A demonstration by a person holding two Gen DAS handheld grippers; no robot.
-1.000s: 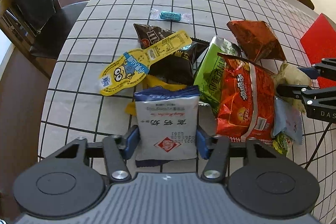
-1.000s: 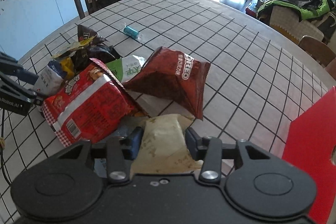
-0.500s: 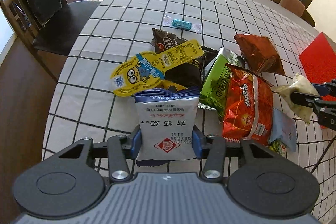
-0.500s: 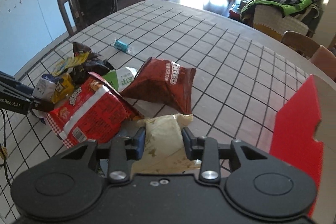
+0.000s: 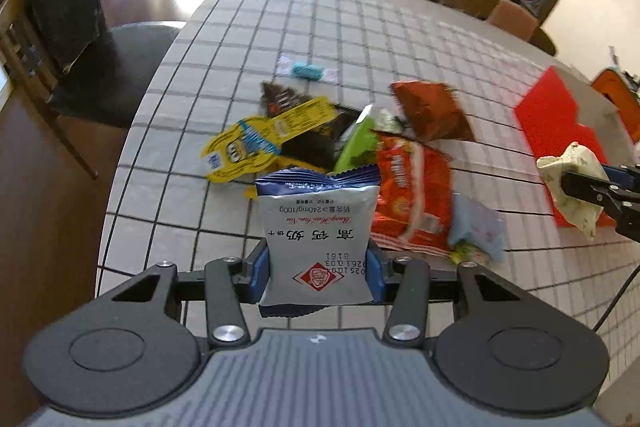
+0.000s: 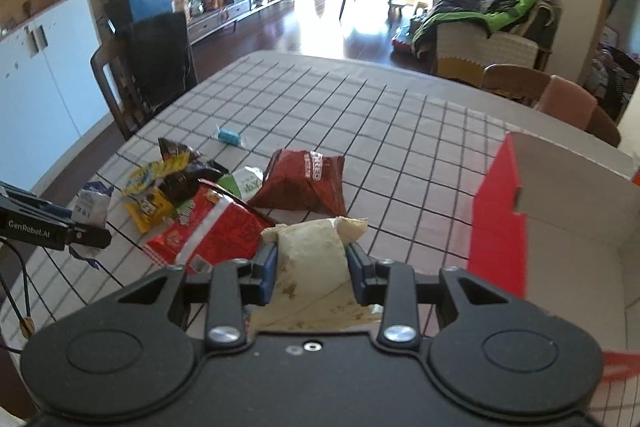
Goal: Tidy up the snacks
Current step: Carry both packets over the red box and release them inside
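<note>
Lifting both packets clear of the checked tablecloth since a second ago | left gripper is clamping the blue-and-white foil milk-tablet pouch | right gripper, jaws just tightening, is gripping the cream crumpled snack bag beside the red open cardboard box | boxing is likely coming next.

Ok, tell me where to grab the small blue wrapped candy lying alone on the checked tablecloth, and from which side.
Take the small blue wrapped candy across its short blue middle, coming from above. It lies flat on the checked tablecloth, apart from the snack pile, with thin clear twisted ends at each side that would probably slip; the solid middle looks the firmest part.
</note>
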